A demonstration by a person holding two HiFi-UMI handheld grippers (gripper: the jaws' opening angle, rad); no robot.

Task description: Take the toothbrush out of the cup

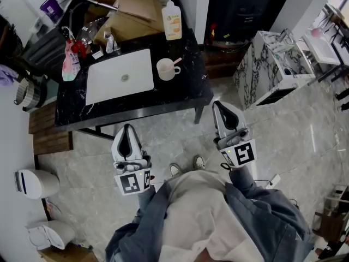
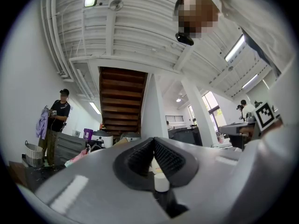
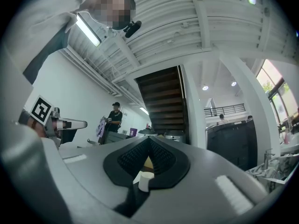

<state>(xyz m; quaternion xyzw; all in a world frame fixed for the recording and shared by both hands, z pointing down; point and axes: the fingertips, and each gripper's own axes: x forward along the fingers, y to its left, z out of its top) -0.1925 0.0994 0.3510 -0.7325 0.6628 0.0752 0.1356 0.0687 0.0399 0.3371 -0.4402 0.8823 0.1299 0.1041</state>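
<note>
We see the cup [image 1: 165, 69], white w/ a handle, upright on the black counter [image 1: 185, 94]. The toothbrush [image 1: 176, 62] stands in it, its pink end leaning out over the rim on the cup's right side in the head view. The white sink [image 1: 120, 75] lies just beside the cup, to its left. The soap bottle [image 1: 172, 19], pump-top w/ an orange label, stands beyond the cup, by the far edge.

Both grippers are well apart from the cup, off the near edge and over the grey floor [image 1: 305, 130]. L gripper [image 1: 127, 127] is nearer us than the cup and to its left, jaws together tip to tip, nothing btwn the pads. R gripper [image 1: 218, 104] is nearer us and to the cup's right, jaws likewise closed and empty. We hold both pointing roughly toward the cup's side of the room.
</note>
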